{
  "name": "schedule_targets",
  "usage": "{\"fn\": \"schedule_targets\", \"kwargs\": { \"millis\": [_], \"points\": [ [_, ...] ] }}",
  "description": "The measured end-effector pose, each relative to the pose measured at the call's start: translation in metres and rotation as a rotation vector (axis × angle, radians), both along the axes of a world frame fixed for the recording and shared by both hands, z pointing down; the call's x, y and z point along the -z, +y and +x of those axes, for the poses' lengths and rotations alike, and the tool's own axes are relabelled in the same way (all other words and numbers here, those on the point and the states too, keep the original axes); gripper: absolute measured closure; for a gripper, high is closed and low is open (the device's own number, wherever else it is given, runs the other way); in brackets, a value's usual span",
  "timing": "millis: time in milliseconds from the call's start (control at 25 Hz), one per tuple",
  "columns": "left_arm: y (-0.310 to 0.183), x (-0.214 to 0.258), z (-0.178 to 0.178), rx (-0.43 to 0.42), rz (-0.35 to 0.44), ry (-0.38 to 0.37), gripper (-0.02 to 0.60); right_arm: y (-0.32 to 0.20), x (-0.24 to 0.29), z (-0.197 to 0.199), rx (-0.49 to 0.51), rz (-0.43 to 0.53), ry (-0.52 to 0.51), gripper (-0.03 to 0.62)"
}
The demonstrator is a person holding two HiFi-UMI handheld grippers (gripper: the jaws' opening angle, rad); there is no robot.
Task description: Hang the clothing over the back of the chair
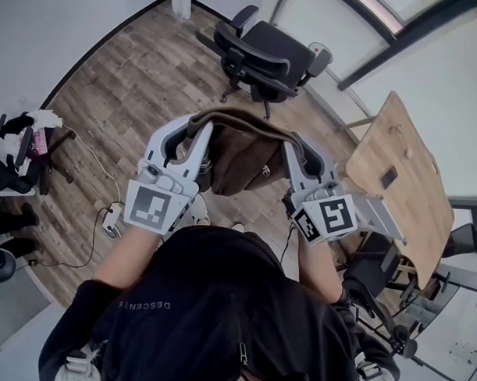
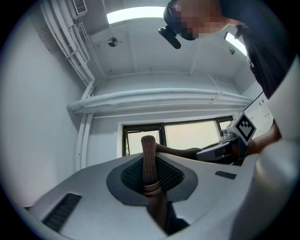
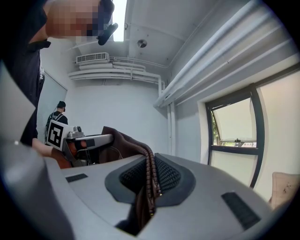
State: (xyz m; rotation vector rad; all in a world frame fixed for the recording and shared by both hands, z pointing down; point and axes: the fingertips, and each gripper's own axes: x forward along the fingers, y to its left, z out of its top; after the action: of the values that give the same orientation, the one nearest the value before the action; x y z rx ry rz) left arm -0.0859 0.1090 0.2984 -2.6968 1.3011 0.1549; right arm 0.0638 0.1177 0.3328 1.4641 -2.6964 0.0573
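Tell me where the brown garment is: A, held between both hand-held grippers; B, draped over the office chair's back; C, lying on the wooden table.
A: the left hand-held gripper and the right hand-held gripper each clamp an edge of the brown garment, which hangs between them, short of the black office chair.

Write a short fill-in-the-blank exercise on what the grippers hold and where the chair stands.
The left gripper and the right gripper are each shut on a ____ garment.
The garment stretches ____ the two grippers.
The black office chair stands on a ____ floor.
Missing words: brown; between; wooden.
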Motion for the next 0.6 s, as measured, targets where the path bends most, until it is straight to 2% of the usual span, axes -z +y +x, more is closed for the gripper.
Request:
{"fn": "schedule_targets", "kwargs": {
  "millis": [280, 600],
  "points": [
    [-0.022, 0.003, -0.013, -0.046, 0.012, 0.004, 0.528, -0.016, 0.001, -0.014, -0.048, 0.002, 0.016, 0.549],
    [-0.040, 0.001, -0.031, -0.065, -0.011, -0.001, 0.528, -0.029, 0.001, -0.032, -0.075, 0.008, 0.045, 0.549]
  ]
}}
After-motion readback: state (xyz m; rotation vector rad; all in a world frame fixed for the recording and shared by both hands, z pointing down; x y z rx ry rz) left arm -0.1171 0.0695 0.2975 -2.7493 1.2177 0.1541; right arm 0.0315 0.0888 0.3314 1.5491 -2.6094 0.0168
